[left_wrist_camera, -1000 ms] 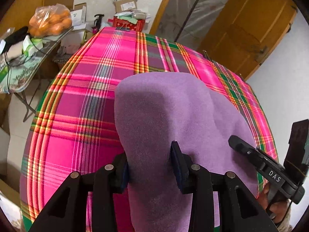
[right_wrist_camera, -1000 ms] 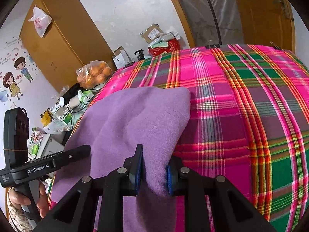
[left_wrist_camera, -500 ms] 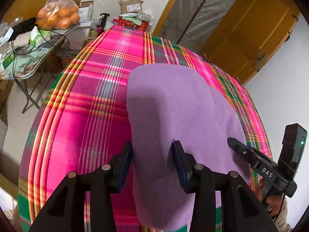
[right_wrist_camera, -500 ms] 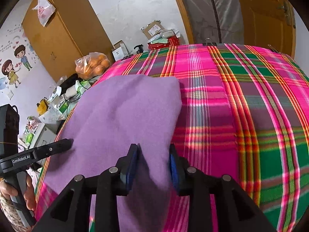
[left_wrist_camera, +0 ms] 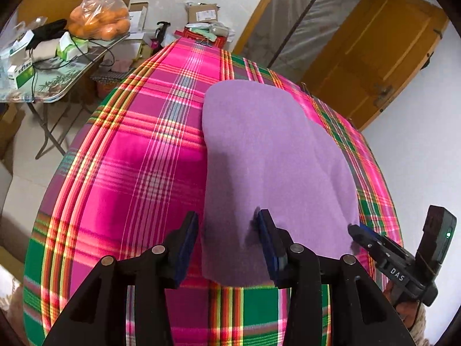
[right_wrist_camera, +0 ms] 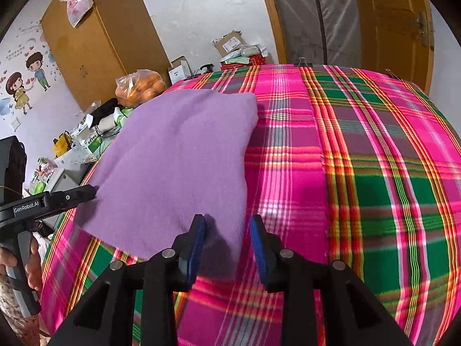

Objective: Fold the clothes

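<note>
On the plaid-covered table (left_wrist_camera: 121,178) the folded purple garment (left_wrist_camera: 268,155) is laid flat near the front edge. Its near corners have just been released: the left gripper (left_wrist_camera: 227,242) and right gripper (right_wrist_camera: 227,245) are spread, jaws just opened. They are best withdrawn straight back without snagging the fold.

A pink, green and yellow plaid tablecloth (left_wrist_camera: 129,173) spreads beneath and ahead of the tool. Beyond its far-left edge, a folding side table (left_wrist_camera: 57,86) carries a clear bag of oranges (left_wrist_camera: 99,18), small boxes and cables. Straight ahead, cardboard boxes (right_wrist_camera: 230,43) sit against the wall; a wooden door (left_wrist_camera: 374,57) stands far right, a wooden wardrobe (right_wrist_camera: 95,43) far left.
</note>
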The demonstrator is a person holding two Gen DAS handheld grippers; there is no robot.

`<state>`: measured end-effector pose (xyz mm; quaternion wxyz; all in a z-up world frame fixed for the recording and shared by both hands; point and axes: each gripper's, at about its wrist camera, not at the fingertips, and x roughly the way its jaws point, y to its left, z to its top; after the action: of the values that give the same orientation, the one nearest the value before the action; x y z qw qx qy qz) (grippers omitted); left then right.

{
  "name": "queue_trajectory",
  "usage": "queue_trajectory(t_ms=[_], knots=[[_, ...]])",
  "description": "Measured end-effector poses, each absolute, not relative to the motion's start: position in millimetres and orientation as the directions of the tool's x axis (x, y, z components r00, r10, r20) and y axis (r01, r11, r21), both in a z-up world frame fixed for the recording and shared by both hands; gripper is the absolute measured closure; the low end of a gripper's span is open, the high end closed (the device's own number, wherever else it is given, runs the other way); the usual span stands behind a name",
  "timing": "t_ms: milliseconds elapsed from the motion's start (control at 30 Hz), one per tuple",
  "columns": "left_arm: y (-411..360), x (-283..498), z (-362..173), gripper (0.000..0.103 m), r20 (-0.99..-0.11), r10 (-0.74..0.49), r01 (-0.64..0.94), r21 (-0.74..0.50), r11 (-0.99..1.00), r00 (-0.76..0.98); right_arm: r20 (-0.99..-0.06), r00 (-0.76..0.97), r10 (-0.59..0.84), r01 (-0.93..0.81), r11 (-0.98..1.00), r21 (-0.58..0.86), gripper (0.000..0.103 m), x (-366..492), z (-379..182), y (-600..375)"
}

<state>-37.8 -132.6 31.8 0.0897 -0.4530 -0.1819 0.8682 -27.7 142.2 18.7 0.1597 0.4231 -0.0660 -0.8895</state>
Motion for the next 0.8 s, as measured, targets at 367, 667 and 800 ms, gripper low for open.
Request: queue_trajectory(t_ms=[367,667,800], knots=[[-125,-7,34,0.060,-0.774,0.287,0.040,-0.372,-0.927,-0.564,-0.761,-0.576,-0.297,0.216,-0.954,0.209,0.071,-4,20,138],[-92,9,30,0.061,-0.794,0.246,0.013,-0.304,-0.953,-0.556,-0.769,-0.566,-0.296,0.238,-0.952,0.191,0.071,18,21,122],[-73,9,25,0.061,-0.801,0.231,-0.014,-0.269,-0.963,-0.552,-0.783,-0.561,-0.269,0.244,-0.957,0.153,0.071,23,18,112]])
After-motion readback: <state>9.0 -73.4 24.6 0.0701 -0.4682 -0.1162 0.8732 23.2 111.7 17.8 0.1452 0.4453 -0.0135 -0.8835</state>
